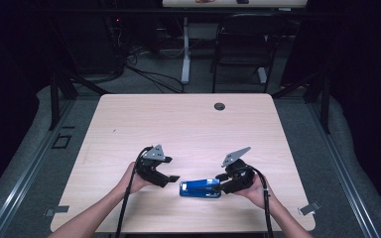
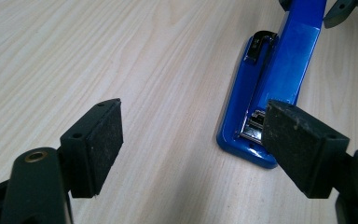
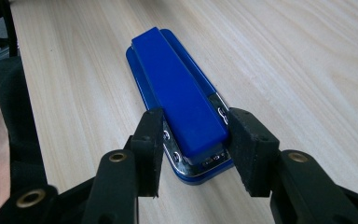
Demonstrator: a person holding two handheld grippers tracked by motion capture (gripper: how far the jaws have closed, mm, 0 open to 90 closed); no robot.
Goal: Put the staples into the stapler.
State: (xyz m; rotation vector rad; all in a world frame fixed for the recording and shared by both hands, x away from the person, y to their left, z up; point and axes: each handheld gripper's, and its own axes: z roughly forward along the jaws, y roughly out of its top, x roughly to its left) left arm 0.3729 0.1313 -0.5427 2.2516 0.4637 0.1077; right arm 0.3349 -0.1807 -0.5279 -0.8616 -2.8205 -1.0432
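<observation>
High view: wooden table (image 1: pixel 188 124) w/ blue stapler (image 1: pixel 200 189) lying flat near the front edge, between the two hands, closer to the right one. Long axis runs approx. left-right across the table. Left gripper (image 1: pixel 171 177) held by left hand (image 1: pixel 138 179), jaw tips just short of the stapler's left end, not touching. Right gripper (image 1: pixel 222 188) held by right hand (image 1: pixel 254 191), at the stapler's right end. Grey three-cornered plates atop both grippers; cables trail back along the forearms. Round grommet (image 1: pixel 220 106) in tabletop at far side, well apart from the work.

Left gripper view: left gripper (image 2: pixel 193 142) jaws wide apart, nothing between pads except bare tabletop. Stapler (image 2: pixel 279 70) lies off to the right side, its near end partly behind the right-hand pad; contact not evident. Metal mechanism visible at the near end.

Right gripper view: right gripper (image 3: pixel 193 151) jaws straddle the stapler's (image 3: pixel 177 88) near end, one pad either side of the blue top arm. Pads (image 3: pixel 151 144) sit right against the body; cannot tell whether they press or merely flank it. Stapler rests flat on table, top arm down.
</observation>
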